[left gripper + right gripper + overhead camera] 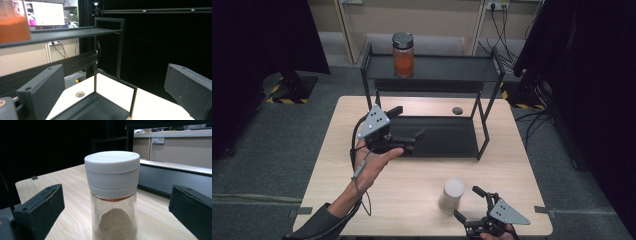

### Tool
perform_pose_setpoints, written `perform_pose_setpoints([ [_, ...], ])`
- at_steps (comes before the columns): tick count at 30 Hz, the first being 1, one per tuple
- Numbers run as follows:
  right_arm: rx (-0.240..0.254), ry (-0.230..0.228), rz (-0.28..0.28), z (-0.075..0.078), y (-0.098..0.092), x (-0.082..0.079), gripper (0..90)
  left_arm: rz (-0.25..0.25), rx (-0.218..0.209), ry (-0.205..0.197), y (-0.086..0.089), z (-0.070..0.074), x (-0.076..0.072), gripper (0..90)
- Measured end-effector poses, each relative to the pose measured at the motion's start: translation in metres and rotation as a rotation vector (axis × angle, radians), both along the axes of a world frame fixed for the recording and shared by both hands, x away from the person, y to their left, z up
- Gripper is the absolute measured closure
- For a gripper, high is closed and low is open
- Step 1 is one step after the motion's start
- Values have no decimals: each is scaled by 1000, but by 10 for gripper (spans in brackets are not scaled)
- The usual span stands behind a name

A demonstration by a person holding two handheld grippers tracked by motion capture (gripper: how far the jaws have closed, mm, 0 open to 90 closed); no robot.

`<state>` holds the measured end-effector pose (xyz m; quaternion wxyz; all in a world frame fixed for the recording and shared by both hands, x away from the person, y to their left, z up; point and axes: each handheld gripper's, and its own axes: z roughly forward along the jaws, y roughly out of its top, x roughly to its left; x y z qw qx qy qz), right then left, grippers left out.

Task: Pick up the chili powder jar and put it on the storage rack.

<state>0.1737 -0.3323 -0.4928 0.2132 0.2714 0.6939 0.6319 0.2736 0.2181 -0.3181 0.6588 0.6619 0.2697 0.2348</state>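
A black rack (482, 120) stands at 12 o'clock, an orange jar (403, 55) on top. The white-capped jar (451, 196), upright on the bench (412, 200), stands between the open right tool (472, 204); left tool (404, 127) open, empty

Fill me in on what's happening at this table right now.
A person holds a gripper in each hand at a wooden table. The right gripper, jaws open, is lined up on a clear jar with a white lid standing near the table's front edge, not yet gripping it. The left gripper, open and empty, hangs over the lower tier of a black two-tier rack. A jar of orange contents stands on the top shelf.
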Motion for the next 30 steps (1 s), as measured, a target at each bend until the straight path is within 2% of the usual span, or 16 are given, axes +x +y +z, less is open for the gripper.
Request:
perform_pose_setpoints([
  [4, 0, 0, 0, 0, 0, 0, 3, -8, 7, -6, 0, -10, -6, 24],
  [16, 4, 5, 0, 0, 1, 1, 3, -44, -5, 22, 7, -33, -19, 24],
  [24, 9, 1, -5, -1, -1, 0, 3, -71, 14, 36, 9, -55, -31, 24],
  [30, 6, 0, -3, -1, 0, 0, 3, -87, 28, 30, 9, -68, -38, 23],
])
